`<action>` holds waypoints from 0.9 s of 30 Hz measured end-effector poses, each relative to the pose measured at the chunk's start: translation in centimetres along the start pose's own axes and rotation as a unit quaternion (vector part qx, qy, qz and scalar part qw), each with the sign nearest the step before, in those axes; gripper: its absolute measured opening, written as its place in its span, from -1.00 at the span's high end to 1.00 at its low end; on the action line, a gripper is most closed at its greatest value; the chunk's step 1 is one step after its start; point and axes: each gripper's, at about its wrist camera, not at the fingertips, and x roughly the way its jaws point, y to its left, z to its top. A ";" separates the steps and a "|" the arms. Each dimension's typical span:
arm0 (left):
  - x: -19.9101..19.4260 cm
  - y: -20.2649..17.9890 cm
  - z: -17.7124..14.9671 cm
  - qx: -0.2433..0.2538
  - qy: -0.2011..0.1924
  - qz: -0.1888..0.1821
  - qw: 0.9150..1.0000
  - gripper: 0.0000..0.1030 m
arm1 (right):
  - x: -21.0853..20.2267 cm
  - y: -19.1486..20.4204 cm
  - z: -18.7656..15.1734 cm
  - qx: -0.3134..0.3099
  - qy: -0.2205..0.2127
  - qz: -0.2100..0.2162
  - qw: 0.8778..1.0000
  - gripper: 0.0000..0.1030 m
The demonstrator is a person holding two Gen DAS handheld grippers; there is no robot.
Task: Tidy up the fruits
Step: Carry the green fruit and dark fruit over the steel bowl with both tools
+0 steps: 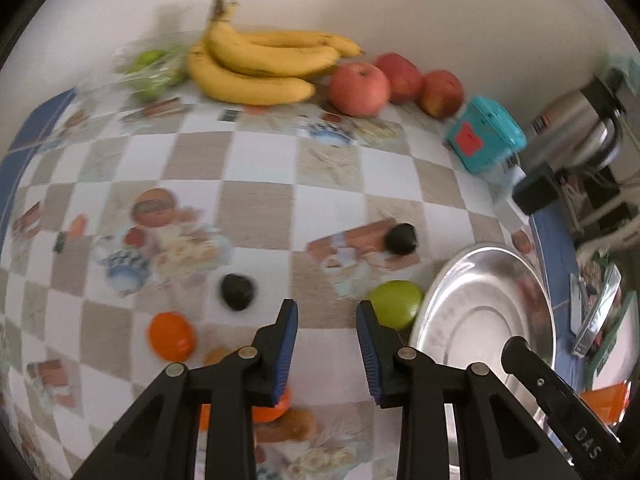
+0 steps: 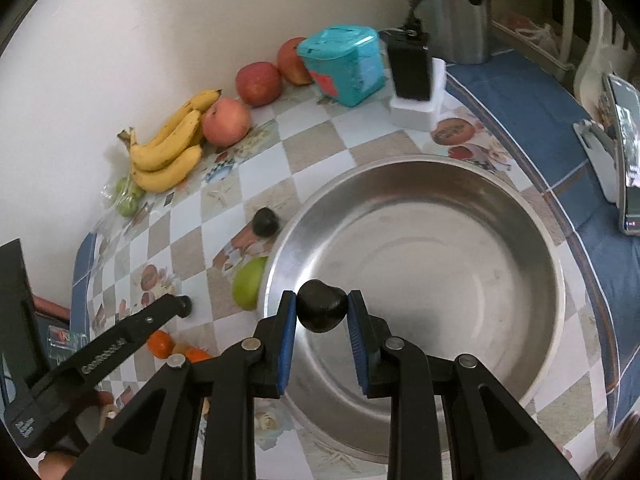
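My right gripper (image 2: 322,314) is shut on a small dark fruit (image 2: 322,308), held above the inside of the steel bowl (image 2: 440,248). My left gripper (image 1: 327,312) hangs over the checked tablecloth with a narrow gap between its blue pads and nothing in it. A dark fruit (image 1: 237,291) lies to its left and a green fruit (image 1: 396,304) to its right, against the bowl's rim (image 1: 480,312). Another dark fruit (image 1: 401,239) lies farther back. One orange (image 1: 172,336) sits near left, and another orange (image 1: 272,408) is half hidden under the fingers.
Bananas (image 1: 256,64), three red apples (image 1: 359,88) and bagged green fruit (image 1: 152,72) line the wall. A teal box (image 2: 344,64), a black adapter on a white block (image 2: 412,72) and a steel kettle (image 1: 576,132) stand at the back right. A phone (image 2: 628,160) lies on the blue border.
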 end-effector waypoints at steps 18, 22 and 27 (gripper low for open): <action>5.2 -2.3 1.0 -0.060 0.030 -0.074 0.995 0.10 | -0.7 -1.0 0.4 0.021 -0.008 0.022 0.999 0.48; 5.6 -1.4 0.7 -0.089 0.032 -0.097 0.991 0.08 | -0.7 -1.1 0.3 0.023 -0.008 0.023 0.999 0.48; 6.1 -0.3 0.1 -0.137 0.040 -0.133 0.981 0.09 | -0.7 -1.1 0.4 0.024 -0.009 0.022 0.999 0.48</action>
